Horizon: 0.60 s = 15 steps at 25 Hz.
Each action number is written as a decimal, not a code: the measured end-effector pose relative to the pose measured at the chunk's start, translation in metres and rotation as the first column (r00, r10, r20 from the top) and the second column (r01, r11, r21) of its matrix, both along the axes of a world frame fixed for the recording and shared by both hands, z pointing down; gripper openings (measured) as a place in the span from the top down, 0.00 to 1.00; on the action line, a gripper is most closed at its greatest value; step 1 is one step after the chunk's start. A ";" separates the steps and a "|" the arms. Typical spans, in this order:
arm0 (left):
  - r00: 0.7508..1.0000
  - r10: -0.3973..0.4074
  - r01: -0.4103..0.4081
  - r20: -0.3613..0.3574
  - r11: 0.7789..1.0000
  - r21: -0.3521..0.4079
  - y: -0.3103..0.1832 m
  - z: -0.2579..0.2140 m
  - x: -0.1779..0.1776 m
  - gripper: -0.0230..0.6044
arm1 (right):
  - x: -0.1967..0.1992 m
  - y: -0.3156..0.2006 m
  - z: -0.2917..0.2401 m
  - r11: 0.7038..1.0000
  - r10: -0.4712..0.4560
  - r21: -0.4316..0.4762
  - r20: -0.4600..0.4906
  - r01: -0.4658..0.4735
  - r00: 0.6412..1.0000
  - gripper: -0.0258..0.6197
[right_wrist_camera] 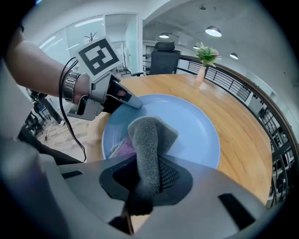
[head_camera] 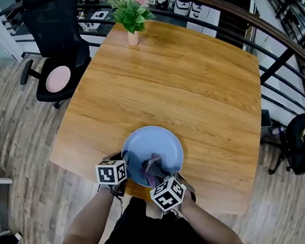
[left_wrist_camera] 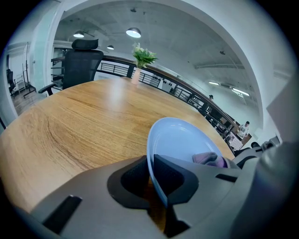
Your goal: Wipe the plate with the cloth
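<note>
Nearest the person, at the table's near edge, the left gripper [left_wrist_camera: 150,173] is clamping the near-left rim of the blue plate [head_camera: 163,142]. The rim is passing between its two jaws, which are clenched on it, one above and one below. This grip is probably serving to pin the plate so that it is not sliding while being rubbed. Just to the right, the right gripper [right_wrist_camera: 147,175] is grasping a bunched grey cloth [right_wrist_camera: 150,133], jaws pinched on its fold. The free end is hanging forward and down onto the near part of the plate's bowl, with a purplish fold showing beneath. The steep downward tilt is likely letting the cloth bear on the surface. The plate is lying flat on the wooden table [head_camera: 176,82], close to its near edge, and the far half of its bowl is lying uncovered. Wiping appears to be under way. Farther off, a small potted plant [head_camera: 132,13] is standing at the table's far-left corner, well apart from the work. A black office chair [head_camera: 56,39] is sitting beyond the table's left side.
</note>
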<state>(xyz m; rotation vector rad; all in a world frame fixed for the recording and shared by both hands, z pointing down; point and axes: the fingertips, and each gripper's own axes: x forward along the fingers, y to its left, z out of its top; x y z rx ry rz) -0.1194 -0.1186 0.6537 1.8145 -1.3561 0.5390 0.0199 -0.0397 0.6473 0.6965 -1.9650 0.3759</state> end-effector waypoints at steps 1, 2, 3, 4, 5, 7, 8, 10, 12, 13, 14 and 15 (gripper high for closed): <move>1.000 -0.003 0.003 -0.003 1.000 -0.002 0.000 0.000 -0.001 0.88 | -0.006 0.003 0.001 1.000 -0.019 -0.004 0.001 0.019 1.000 0.85; 1.000 -0.007 0.007 -0.006 1.000 -0.004 -0.001 0.000 -0.001 0.88 | -0.012 0.006 0.002 0.999 -0.039 -0.008 0.000 0.039 0.999 0.85; 1.000 -0.010 0.010 -0.007 1.000 -0.006 -0.001 0.000 -0.002 0.88 | -0.018 0.008 0.004 0.998 -0.058 -0.010 0.000 0.058 0.998 0.85; 1.000 -0.013 0.013 -0.007 1.000 -0.006 -0.001 0.001 -0.002 0.88 | -0.024 0.011 0.005 0.997 -0.075 -0.011 0.000 0.075 0.997 0.85; 1.000 -0.016 0.016 -0.007 1.000 -0.005 -0.001 0.001 -0.002 0.88 | -0.029 0.013 0.006 0.996 -0.091 -0.011 0.002 0.091 0.996 0.85; 1.000 -0.016 0.016 -0.006 1.000 -0.003 0.000 0.001 -0.001 0.88 | -0.038 0.015 0.007 0.993 -0.119 -0.009 0.009 0.119 0.993 0.85; 1.000 -0.015 0.015 -0.008 1.000 -0.003 0.000 0.001 -0.001 0.88 | -0.042 0.016 0.007 0.991 -0.131 -0.008 0.014 0.131 0.991 0.85; 1.000 -0.012 0.012 -0.017 1.000 -0.011 0.000 0.001 -0.001 0.88 | -0.049 0.015 0.008 0.989 -0.148 -0.007 0.024 0.148 0.989 0.85; 1.000 -0.008 0.008 -0.030 1.000 -0.019 0.000 0.001 -0.001 0.88 | -0.055 0.014 0.009 0.987 -0.158 -0.004 0.030 0.159 0.987 0.85; 0.999 -0.007 0.006 -0.037 1.000 -0.023 0.000 0.001 -0.002 0.88 | -0.057 0.013 0.009 0.987 -0.162 -0.002 0.032 0.162 0.986 0.85; 0.999 -0.005 0.004 -0.044 1.000 -0.026 0.000 0.001 -0.002 0.88 | -0.059 0.012 0.010 0.987 -0.164 0.000 0.034 0.164 0.986 0.85; 0.999 -0.002 0.001 -0.054 1.000 -0.029 0.000 0.001 -0.001 0.89 | -0.061 0.010 0.010 0.987 -0.163 0.000 0.037 0.164 0.986 0.85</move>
